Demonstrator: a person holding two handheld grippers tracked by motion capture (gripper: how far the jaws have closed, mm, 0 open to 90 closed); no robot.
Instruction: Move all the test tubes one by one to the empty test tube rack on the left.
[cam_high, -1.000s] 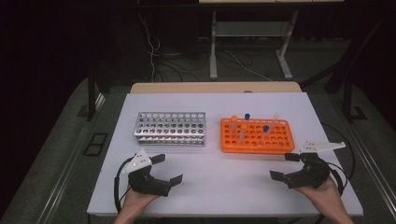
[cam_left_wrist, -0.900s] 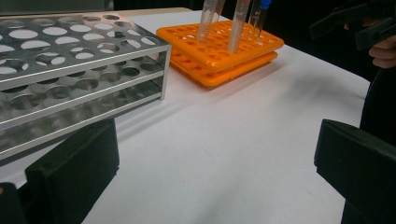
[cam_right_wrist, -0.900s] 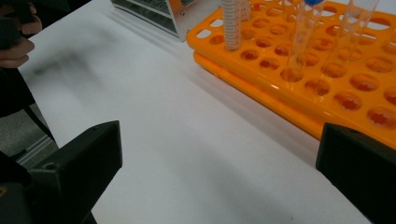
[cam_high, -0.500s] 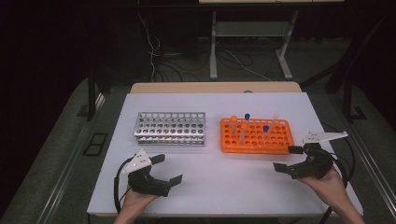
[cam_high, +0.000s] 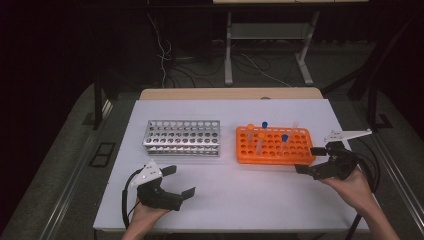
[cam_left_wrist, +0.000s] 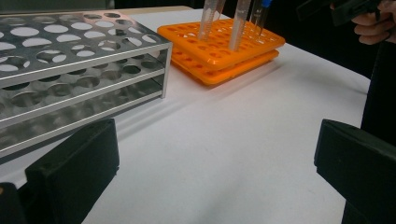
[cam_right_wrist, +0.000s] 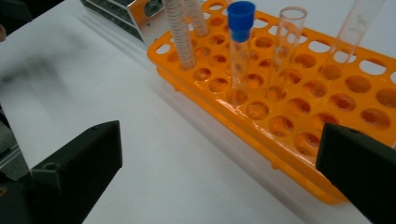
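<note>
Orange test-tube rack (cam_high: 275, 146) sits right of centre in the high view, on the white table (cam_high: 230, 200), holding a few tubes: blue-capped tube (cam_high: 284, 141) toward its right half, another blue-capped tube (cam_high: 264, 125) at the back edge, two orange-capped tubes (cam_high: 260, 140) in the left half, a clear uncapped tube (cam_high: 295, 125) at the back right. In the right gripper view the rack (cam_right_wrist: 299, 107) takes the upper right, the near blue-capped tube (cam_right_wrist: 241, 42) upright at top centre, a clear open tube (cam_right_wrist: 286, 44) just right of it, graduated tubes (cam_right_wrist: 180, 35) at upper left. Right gripper (cam_high: 313, 160) is at the middle right of the high view, just beside the rack's right front corner, not touching it that I can see; jaws wide apart, nothing between them, and its own view shows bare table and rack edge between the black jaws. A hand (cam_high: 352, 185) holds it from lower right, with the cable trailing off the table edge. Left gripper (cam_high: 179, 181) is at lower left of the high view, low over the table, well apart from the orange rack, jaws spread, holding nothing; a hand (cam_high: 145, 215) comes in from the bottom edge. Metal tube rack (cam_high: 182, 137) sits left of centre, empty holes, just beside the orange rack with a gap between them. In the left gripper view the metal rack (cam_left_wrist: 79, 70) fills the upper left, the orange rack (cam_left_wrist: 222, 46) is at top centre, and the other gripper's hand (cam_left_wrist: 373, 23) is at the top right corner.
</note>
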